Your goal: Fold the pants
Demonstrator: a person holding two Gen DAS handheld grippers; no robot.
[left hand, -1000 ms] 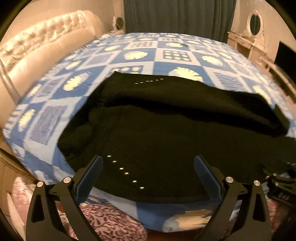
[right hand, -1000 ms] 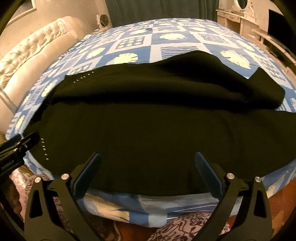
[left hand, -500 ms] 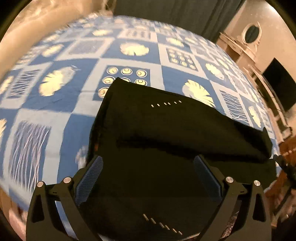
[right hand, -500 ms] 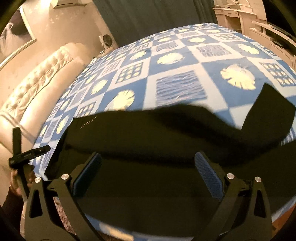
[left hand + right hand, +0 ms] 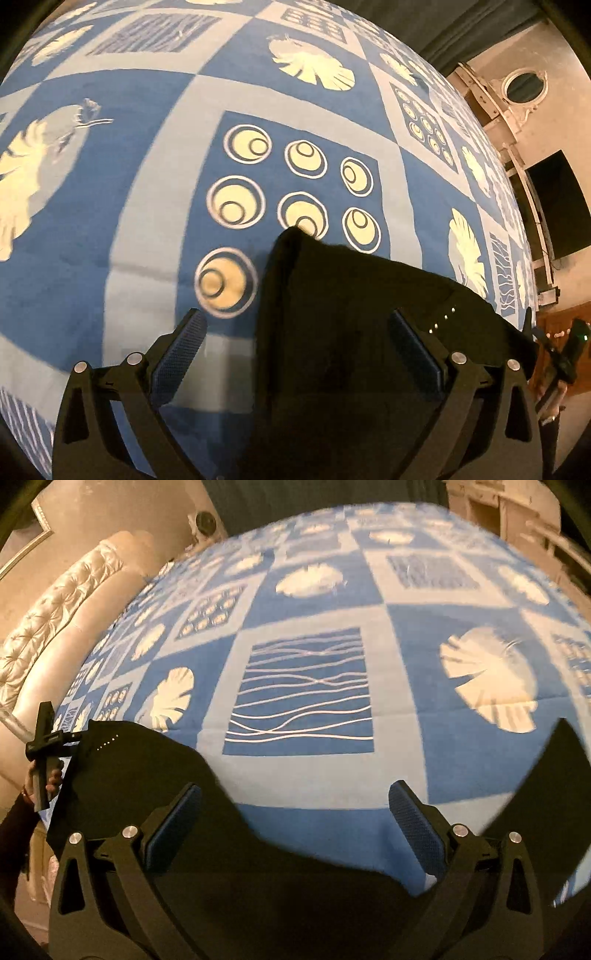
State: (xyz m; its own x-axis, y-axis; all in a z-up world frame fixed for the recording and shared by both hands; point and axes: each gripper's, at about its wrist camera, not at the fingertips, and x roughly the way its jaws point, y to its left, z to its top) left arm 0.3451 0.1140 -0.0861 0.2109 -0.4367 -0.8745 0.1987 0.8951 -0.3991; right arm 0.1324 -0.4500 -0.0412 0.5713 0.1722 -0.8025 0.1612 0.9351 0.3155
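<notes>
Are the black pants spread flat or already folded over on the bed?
Folded over at least once: the pants show a doubled upper layer with a raised corner on the blue bedspread. Whether the fold is finished cannot be told.

Warm, yellowish indoor light fills both views, dim overall and tinting the pale walls peach. The blue-and-white patterned bedspread (image 5: 155,155) is the brightest surface, lit evenly, with no hard glare. The black fabric pants (image 5: 351,314) read as a near featureless dark mass; only a short row of small metal studs (image 5: 441,321) catches light. A soft shadow lies on the bedspread just beside the pants' left edge. Fisheye distortion bulges the bed into a dome, and black vignette closes the corners. The right wrist view is smeared by motion blur, worst along the bed's far edge and the cream tufted headboard (image 5: 55,605).
</notes>
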